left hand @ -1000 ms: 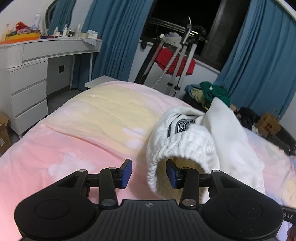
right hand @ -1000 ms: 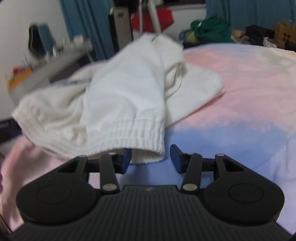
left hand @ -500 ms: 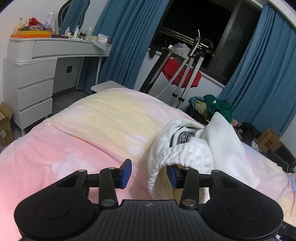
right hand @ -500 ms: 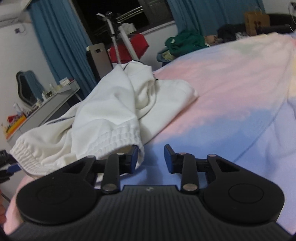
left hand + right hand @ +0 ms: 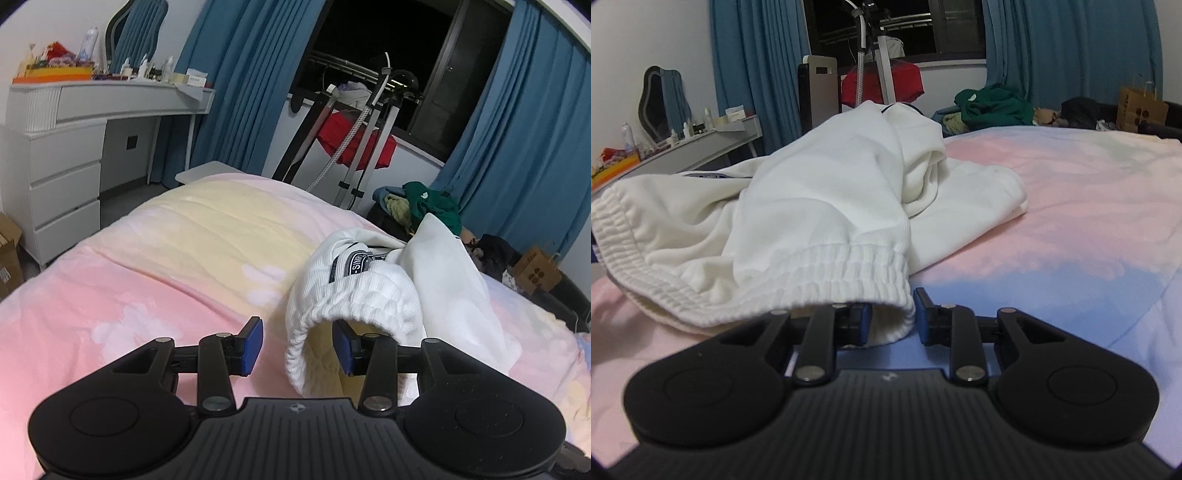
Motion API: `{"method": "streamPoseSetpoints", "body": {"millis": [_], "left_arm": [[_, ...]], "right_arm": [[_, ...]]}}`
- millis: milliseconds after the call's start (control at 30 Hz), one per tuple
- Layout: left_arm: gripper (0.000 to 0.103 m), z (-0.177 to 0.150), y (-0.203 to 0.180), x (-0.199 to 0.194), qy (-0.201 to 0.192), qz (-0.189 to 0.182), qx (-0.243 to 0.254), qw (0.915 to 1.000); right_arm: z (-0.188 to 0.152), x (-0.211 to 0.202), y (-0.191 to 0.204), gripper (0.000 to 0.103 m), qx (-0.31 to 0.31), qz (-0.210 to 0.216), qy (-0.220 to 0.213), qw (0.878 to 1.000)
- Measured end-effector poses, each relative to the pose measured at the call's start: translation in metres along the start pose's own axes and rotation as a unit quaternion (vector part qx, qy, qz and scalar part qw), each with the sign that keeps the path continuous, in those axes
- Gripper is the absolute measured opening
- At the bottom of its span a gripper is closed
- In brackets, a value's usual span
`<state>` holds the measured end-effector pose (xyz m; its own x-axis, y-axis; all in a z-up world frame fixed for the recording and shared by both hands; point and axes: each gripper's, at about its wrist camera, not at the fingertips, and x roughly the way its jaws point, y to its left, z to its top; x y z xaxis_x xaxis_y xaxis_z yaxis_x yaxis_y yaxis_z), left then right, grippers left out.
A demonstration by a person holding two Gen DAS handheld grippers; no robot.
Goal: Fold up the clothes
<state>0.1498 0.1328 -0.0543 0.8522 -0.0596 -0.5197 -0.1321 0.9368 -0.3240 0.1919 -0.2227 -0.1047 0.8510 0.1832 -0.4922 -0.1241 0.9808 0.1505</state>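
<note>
A white garment (image 5: 369,291) with a ribbed elastic hem lies bunched on the pink and yellow bed cover (image 5: 155,258). My left gripper (image 5: 297,347) is open; the ribbed hem edge hangs between its blue pads, the right pad (image 5: 341,349) inside the hem opening. In the right wrist view the same garment (image 5: 820,206) lies ahead, its ribbed hem (image 5: 849,273) over my right gripper (image 5: 890,317). That gripper is open, its left pad under the hem, its right pad (image 5: 921,317) just outside it.
A white dressing table (image 5: 74,147) with bottles stands left of the bed. A clothes rack with a red cloth (image 5: 354,144) and a pile of green clothes (image 5: 428,203) stand beyond the bed, before blue curtains. A cardboard box (image 5: 1141,110) sits far right.
The right gripper has dropped low and moved in, so the ribbed hem now lies over its left pad. The left gripper has hardly moved relative to the hem; both stay open.
</note>
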Motion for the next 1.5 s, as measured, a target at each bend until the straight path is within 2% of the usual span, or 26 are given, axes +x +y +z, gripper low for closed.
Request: {"method": "streamPoseSetpoints", "body": {"millis": [167,300,367,500,567,667,767,833,933,1000,1133,1367,1500], "left_arm": [[0.044,0.0,0.004,-0.004,0.004,-0.018,-0.02,0.9996],[0.049,-0.001,0.003,-0.016,0.002,-0.032,-0.018,0.9993],[0.057,-0.002,0.004,-0.024,0.0,-0.035,-0.015,0.9993],[0.071,0.0,0.007,-0.038,0.0,-0.041,-0.021,0.9989],[0.082,0.001,0.01,-0.045,-0.003,-0.046,-0.029,0.9985],[0.093,-0.002,0.019,-0.058,-0.009,-0.056,-0.056,0.9968],[0.098,-0.002,0.022,-0.065,-0.008,-0.075,-0.073,0.9945],[0.099,-0.003,0.019,-0.065,-0.01,-0.072,-0.066,0.9951],[0.099,-0.006,0.012,-0.062,-0.011,-0.058,-0.045,0.9973],[0.1,-0.008,0.01,-0.056,-0.004,-0.054,-0.043,0.9976],[0.1,-0.01,0.012,-0.043,-0.003,-0.045,-0.062,0.997],[0.1,-0.013,0.01,-0.027,-0.017,-0.025,-0.054,0.9981],[0.097,-0.014,0.012,-0.016,-0.009,-0.028,-0.057,0.9979]], "right_arm": [[0.0,0.007,0.0,0.028,-0.003,0.004,0.008,1.0],[0.003,-0.002,0.001,0.014,0.001,0.007,0.008,1.0],[0.006,-0.011,0.002,0.01,0.012,0.007,0.009,1.0],[0.015,-0.044,0.007,0.009,0.042,0.027,0.004,0.999],[0.019,-0.063,0.012,0.009,0.047,0.041,0.005,0.998],[0.018,-0.086,0.021,0.009,0.062,0.056,0.017,0.996],[0.006,-0.093,0.026,0.009,0.082,0.065,0.054,0.993],[0.0,-0.091,0.028,0.009,0.09,0.065,0.075,0.991],[0.001,-0.086,0.033,0.01,0.069,0.044,0.079,0.994],[0.001,-0.084,0.03,0.011,0.076,0.039,0.081,0.993],[0.001,-0.083,0.026,0.011,0.086,0.05,0.083,0.992],[0.0,-0.083,0.023,0.011,0.088,0.056,0.085,0.991],[-0.002,-0.082,0.019,0.011,0.098,0.062,0.084,0.99]]}}
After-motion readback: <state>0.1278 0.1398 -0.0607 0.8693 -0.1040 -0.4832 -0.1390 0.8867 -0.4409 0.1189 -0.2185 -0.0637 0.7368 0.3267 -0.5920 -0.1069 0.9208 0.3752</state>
